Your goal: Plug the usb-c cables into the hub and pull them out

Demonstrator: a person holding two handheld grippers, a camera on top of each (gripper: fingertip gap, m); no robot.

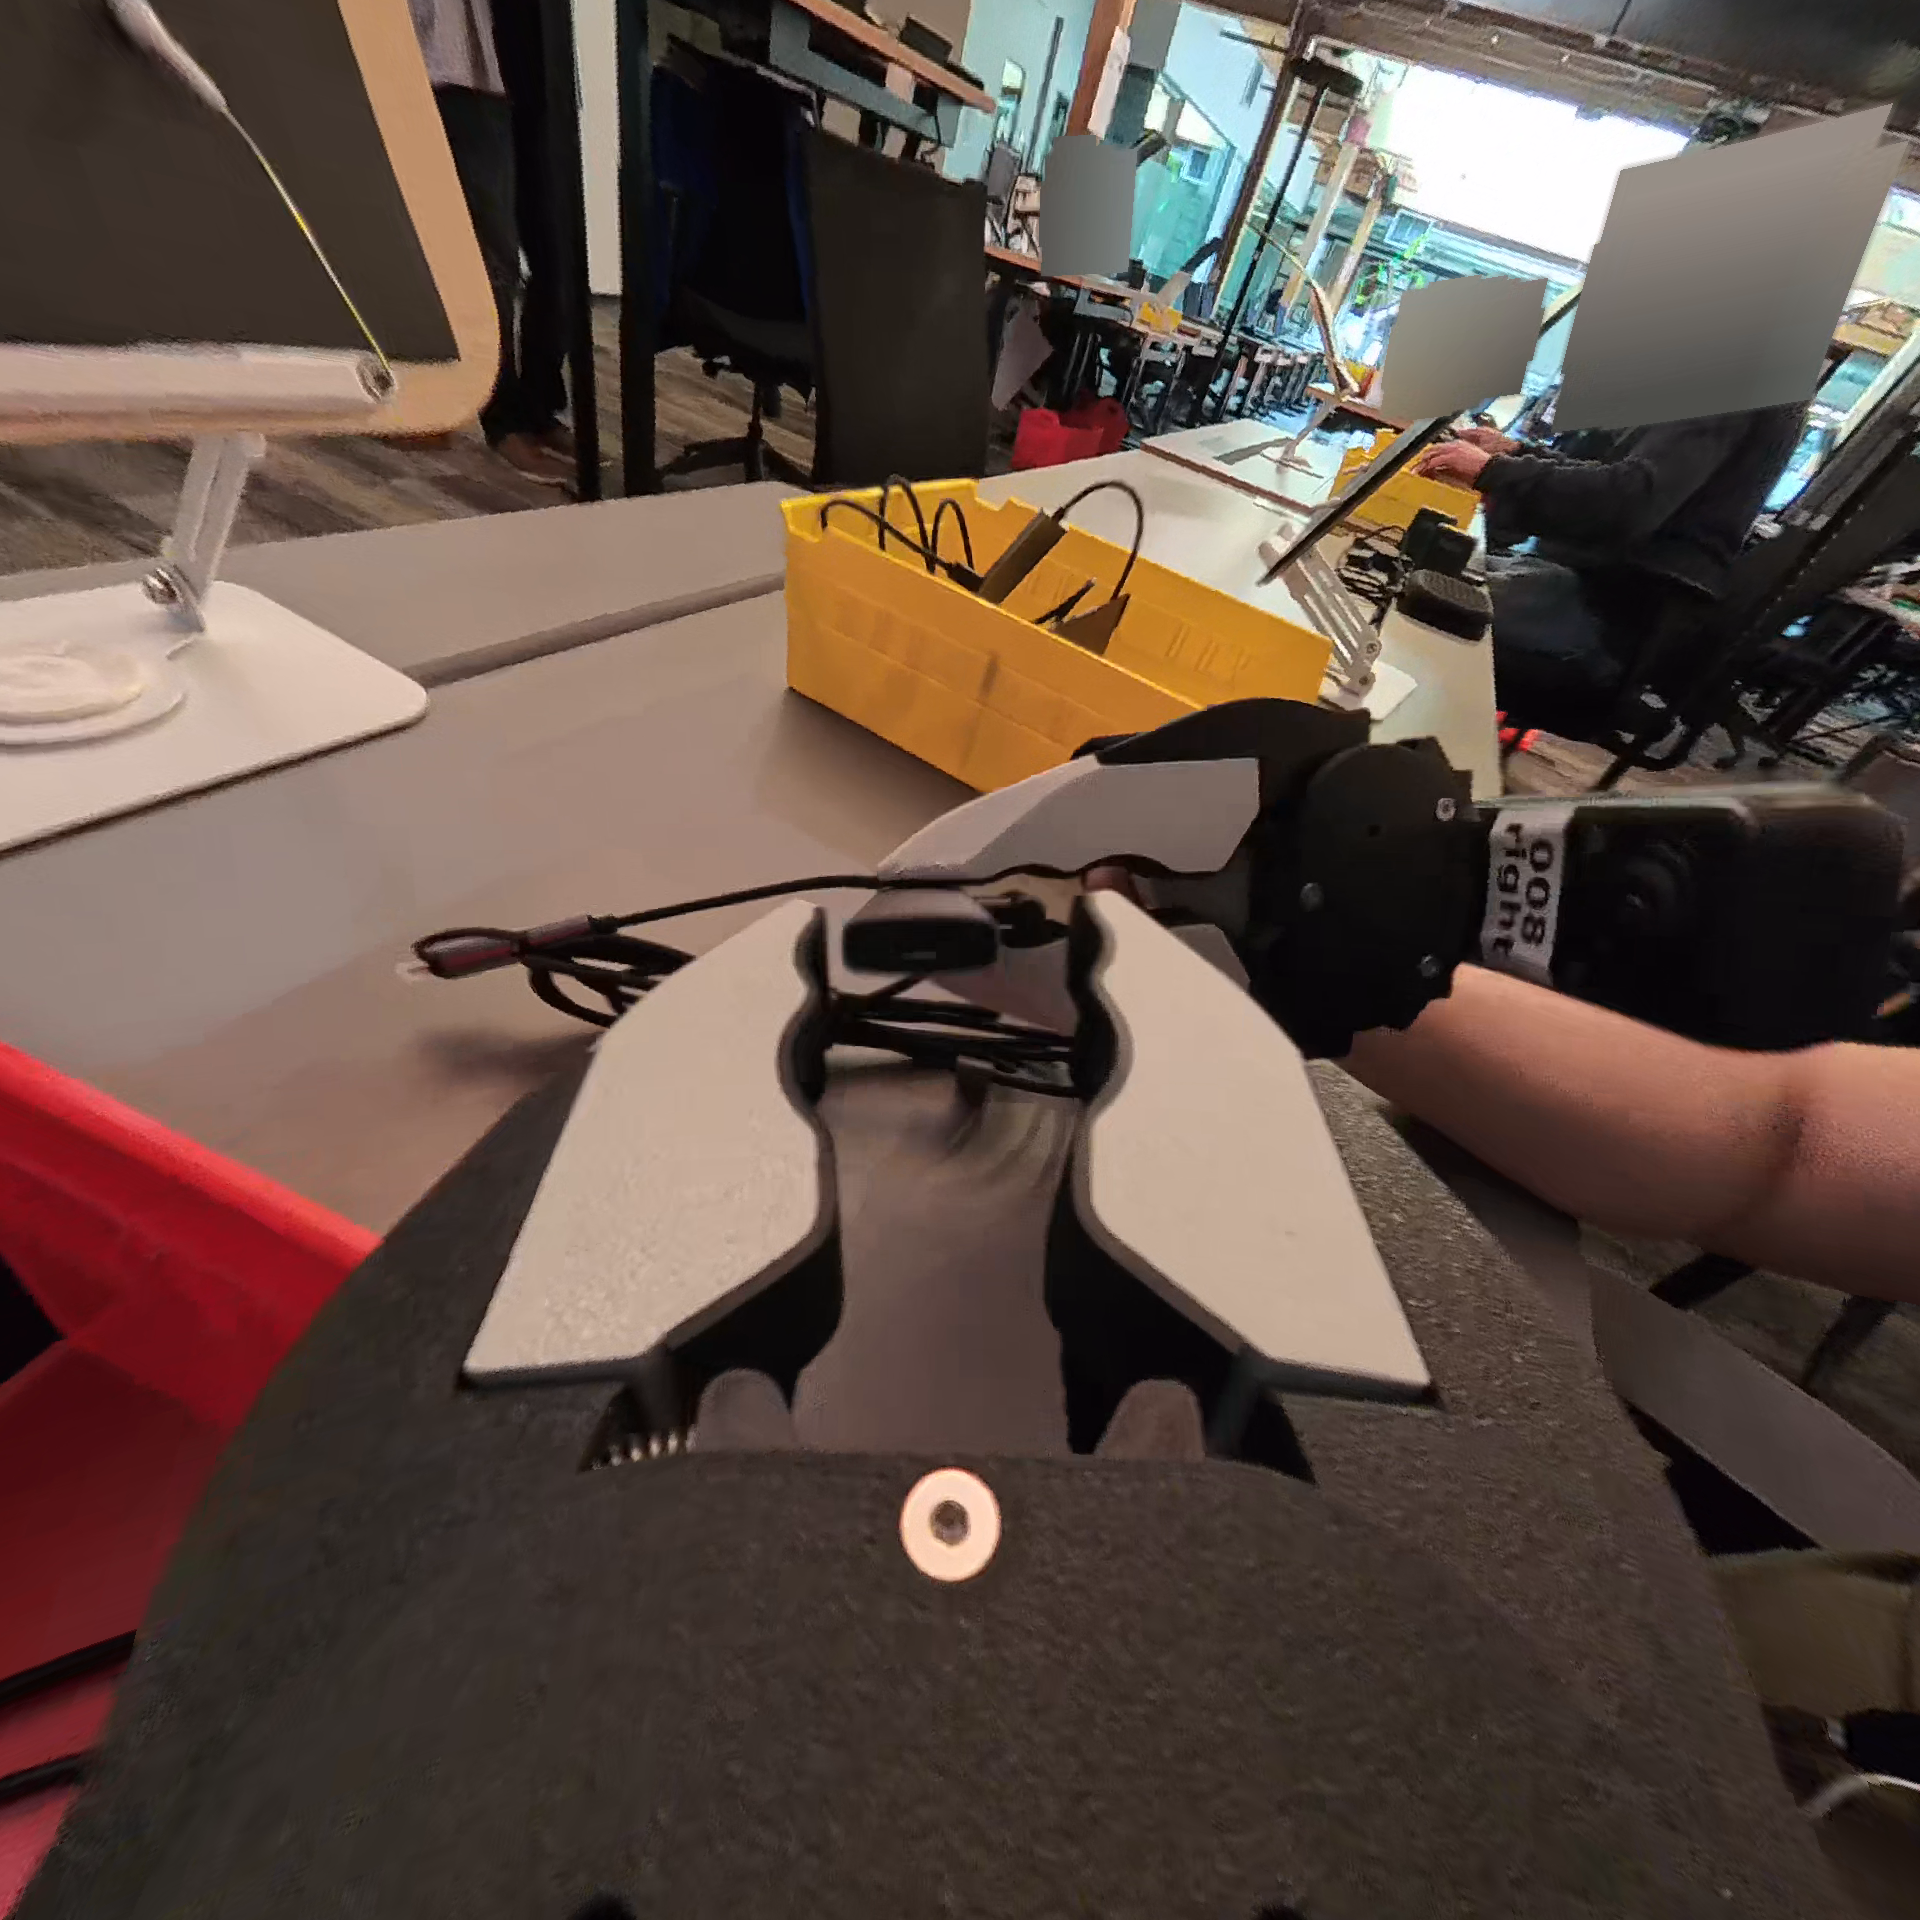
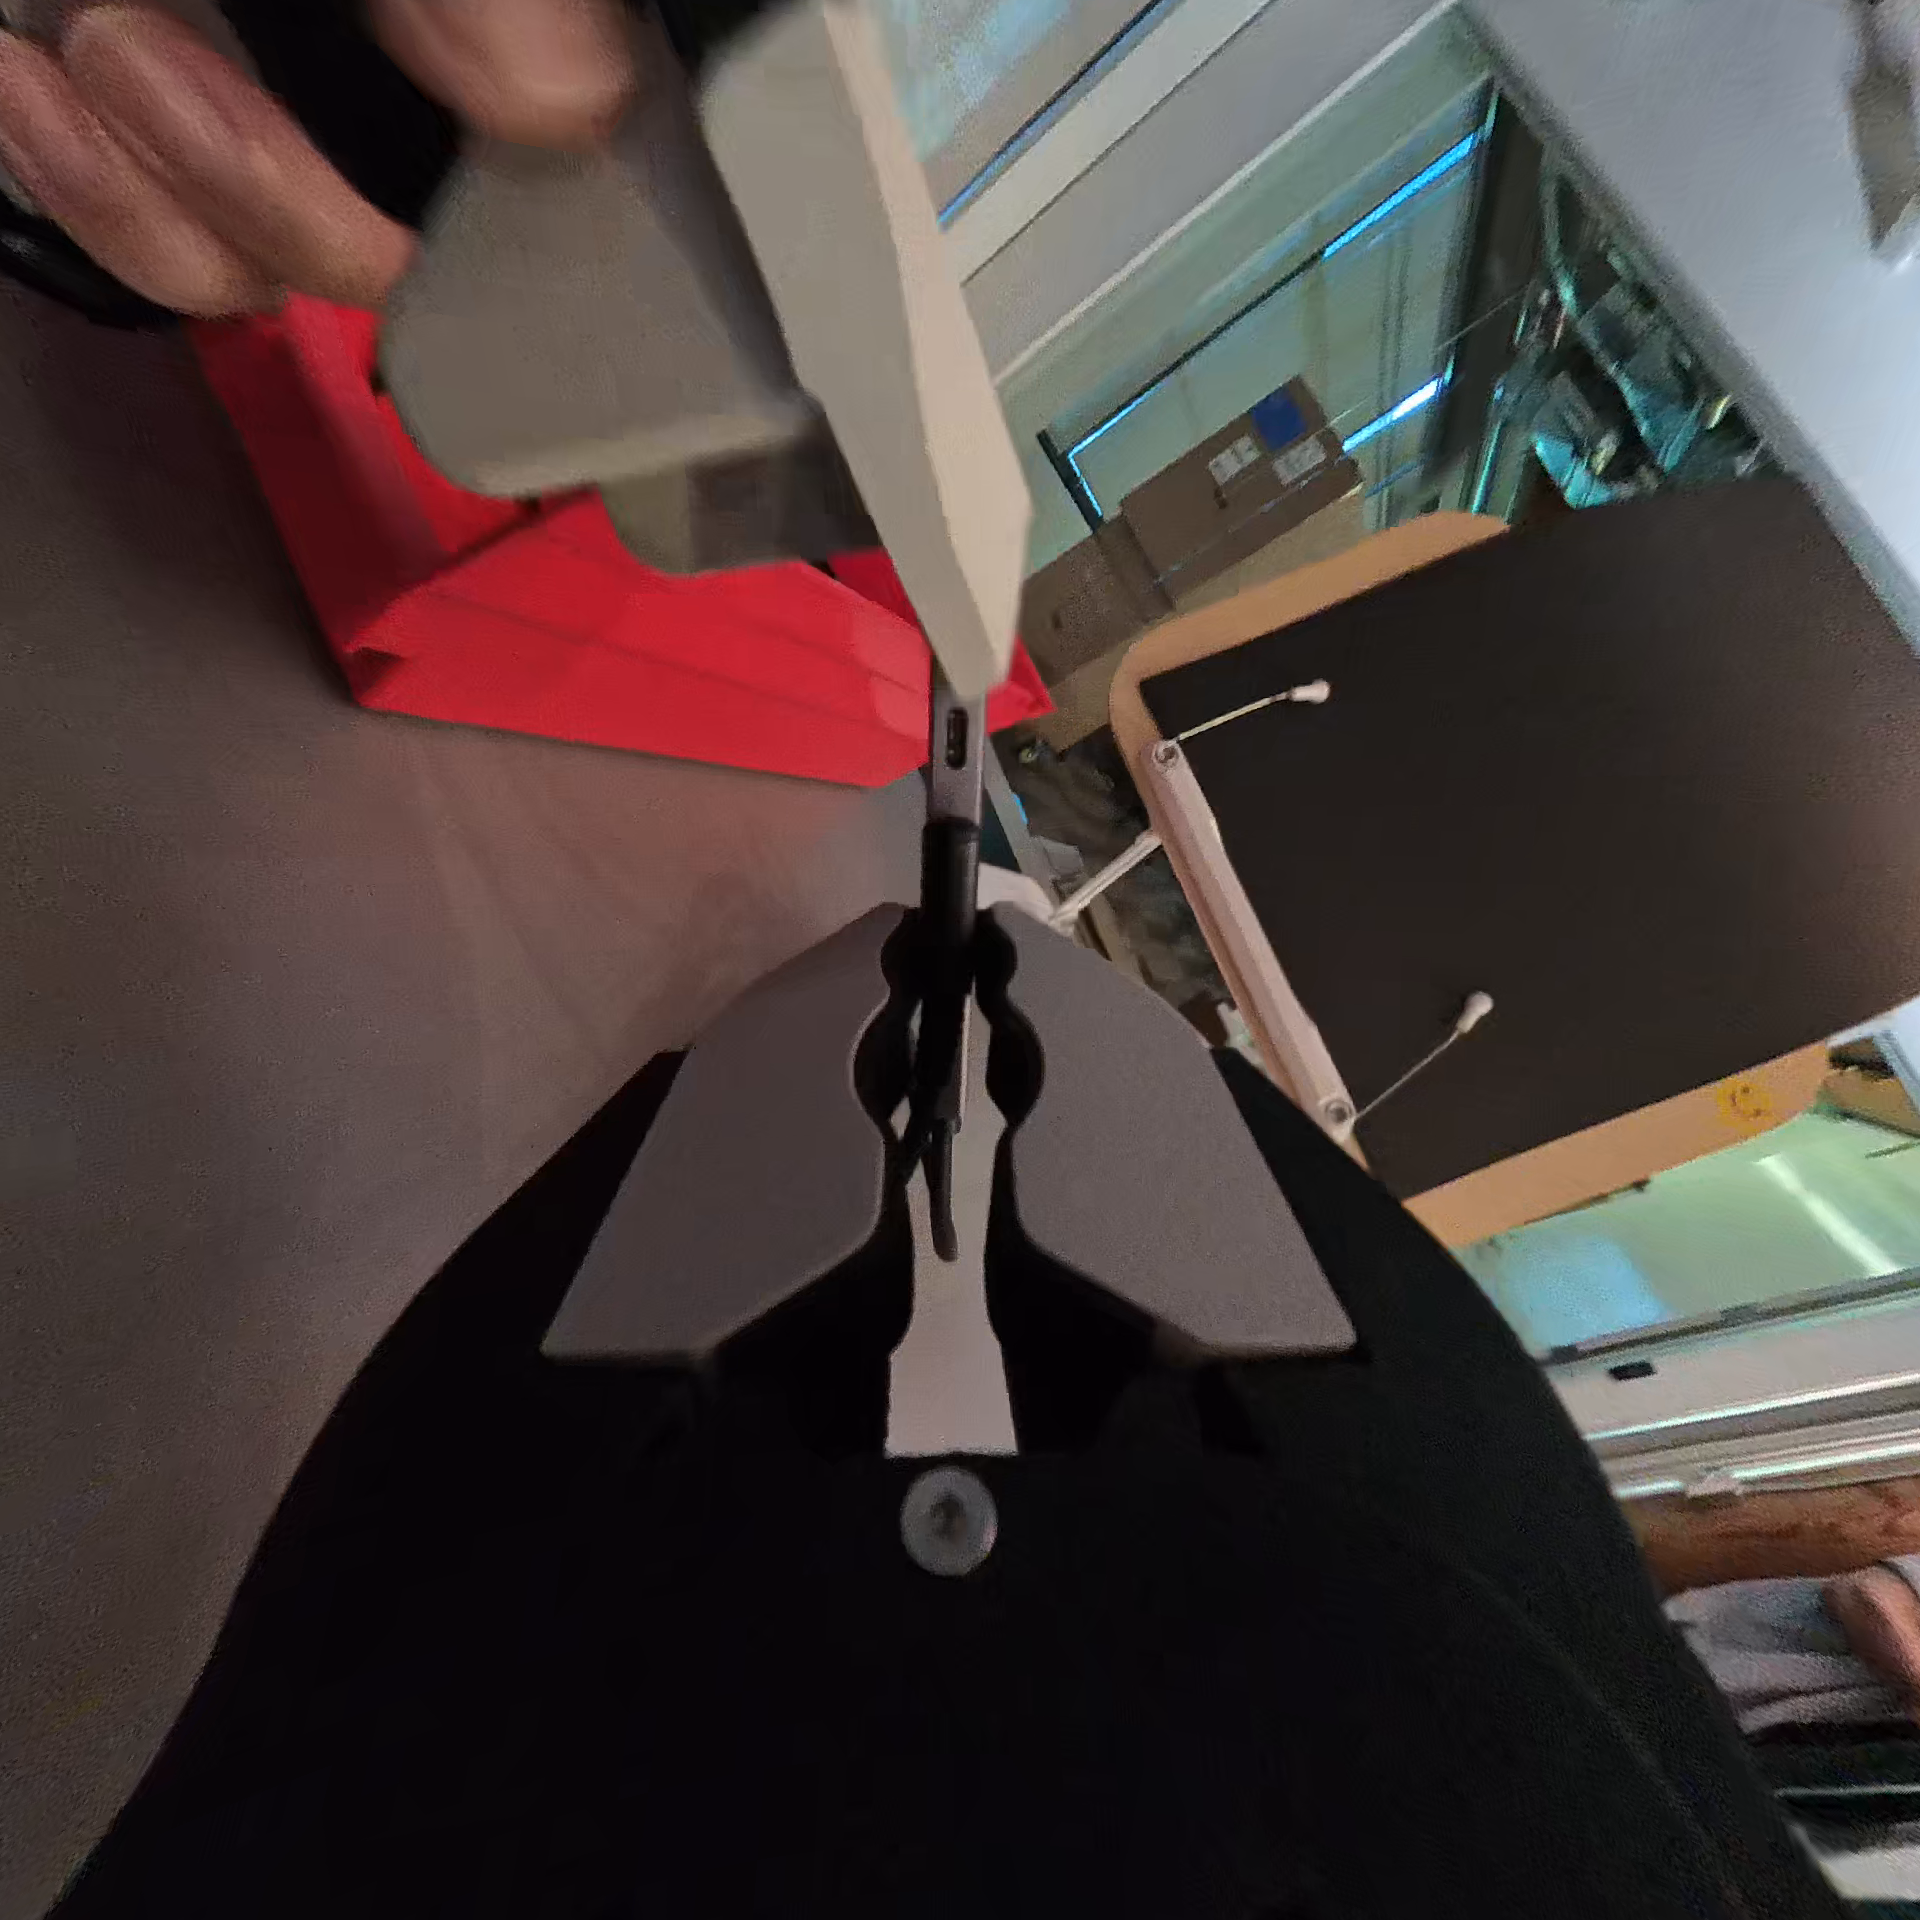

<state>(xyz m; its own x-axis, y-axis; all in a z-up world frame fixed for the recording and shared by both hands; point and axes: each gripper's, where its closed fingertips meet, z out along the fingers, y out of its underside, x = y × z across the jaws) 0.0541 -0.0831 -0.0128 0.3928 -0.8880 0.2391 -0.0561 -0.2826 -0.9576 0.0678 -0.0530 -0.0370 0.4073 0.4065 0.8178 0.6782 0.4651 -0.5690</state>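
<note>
— Hanging above the table (image 1: 582,831), the hub (image 1: 920,940) is sitting between the left gripper (image 1: 951,935)'s spread, non-touching fingers.
— The right wrist view is showing the right gripper (image 2: 948,935) clamping its black cable (image 2: 951,883); the left is showing a yellow bin (image 1: 935,665).

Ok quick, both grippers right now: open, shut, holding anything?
Left gripper: open; the hub sits between its fingertips with gaps on both sides.
Right gripper: shut on the black cable plug at the hub's end.
</note>
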